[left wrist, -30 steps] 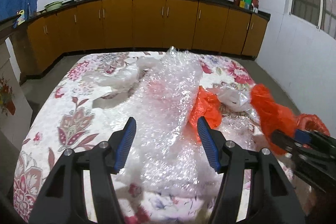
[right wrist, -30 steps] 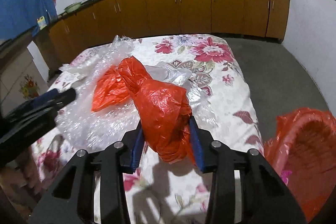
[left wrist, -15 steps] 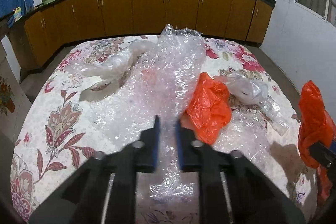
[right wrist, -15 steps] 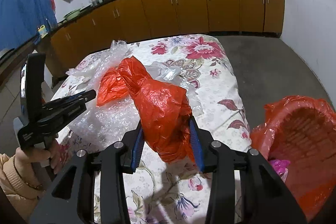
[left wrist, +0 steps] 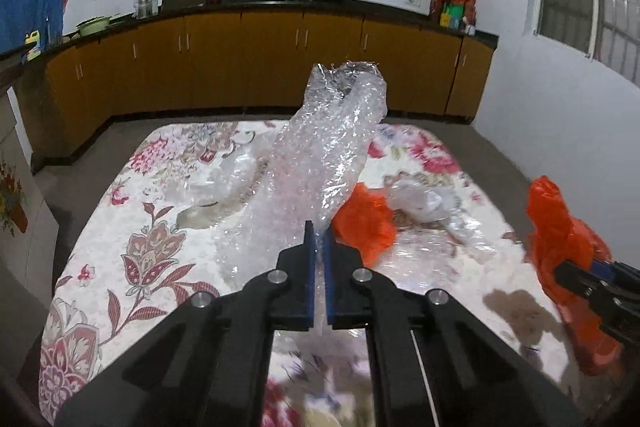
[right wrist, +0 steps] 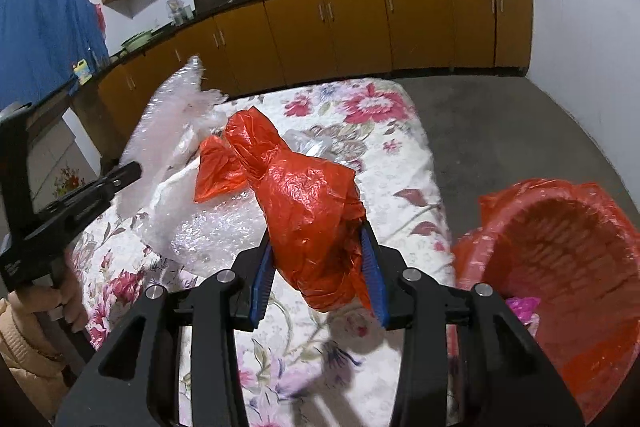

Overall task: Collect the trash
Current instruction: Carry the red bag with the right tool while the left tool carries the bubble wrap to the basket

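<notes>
We found no text that we could read in either view. The only lettering was a small pale marking on the side of the black plastic left gripper point(right wrist: 132, 171), low on its body near the handle as the right wrist camera saw it, and it was too small and blurred for us to make out. The coloured boxes under the orange plastic bag on the dark countertop point(left wrist: 452, 11) showed printed patches of green, yellow and red, but we could tell no letters or numbers on them.
</notes>
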`<state>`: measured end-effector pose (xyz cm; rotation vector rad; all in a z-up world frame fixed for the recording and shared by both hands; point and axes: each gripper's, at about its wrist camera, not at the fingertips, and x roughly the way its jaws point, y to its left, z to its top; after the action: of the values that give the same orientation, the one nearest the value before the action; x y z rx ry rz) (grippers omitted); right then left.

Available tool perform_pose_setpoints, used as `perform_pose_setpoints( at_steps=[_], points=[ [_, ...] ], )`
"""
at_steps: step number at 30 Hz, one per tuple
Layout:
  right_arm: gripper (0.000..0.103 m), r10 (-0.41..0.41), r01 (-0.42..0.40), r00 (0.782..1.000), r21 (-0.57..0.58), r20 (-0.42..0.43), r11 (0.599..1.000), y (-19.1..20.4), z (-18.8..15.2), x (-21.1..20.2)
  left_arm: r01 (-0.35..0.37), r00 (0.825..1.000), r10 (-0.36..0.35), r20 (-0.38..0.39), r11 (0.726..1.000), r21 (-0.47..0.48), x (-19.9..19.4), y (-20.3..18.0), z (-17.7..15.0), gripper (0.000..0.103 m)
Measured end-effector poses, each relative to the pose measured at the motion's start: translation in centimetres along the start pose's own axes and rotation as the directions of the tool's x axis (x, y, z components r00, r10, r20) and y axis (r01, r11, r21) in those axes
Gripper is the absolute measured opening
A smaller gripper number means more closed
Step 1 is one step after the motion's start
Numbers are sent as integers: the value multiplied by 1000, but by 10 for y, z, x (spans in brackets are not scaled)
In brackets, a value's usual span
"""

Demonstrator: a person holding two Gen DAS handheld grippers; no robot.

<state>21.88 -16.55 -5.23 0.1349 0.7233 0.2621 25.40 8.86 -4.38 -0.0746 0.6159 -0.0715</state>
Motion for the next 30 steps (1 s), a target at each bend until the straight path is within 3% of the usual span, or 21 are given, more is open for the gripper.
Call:
perform_pose_setpoints(
  at_steps=[12,21,30],
  points=[
    [41,-162,154,982,76,98,985,-46,-7,-70,179,982,-182,44,982,59,-62,-60,-1,5],
    [41,-278,256,954,180,113,950,-93,-22,-112,320,946,-322,15,943,97,-77,-121,-11,5],
    [41,-324,288,939,248,118,925,-122,-34,-132,418,908,-418,-28,899,131,-78,-169,-20,5]
  ],
)
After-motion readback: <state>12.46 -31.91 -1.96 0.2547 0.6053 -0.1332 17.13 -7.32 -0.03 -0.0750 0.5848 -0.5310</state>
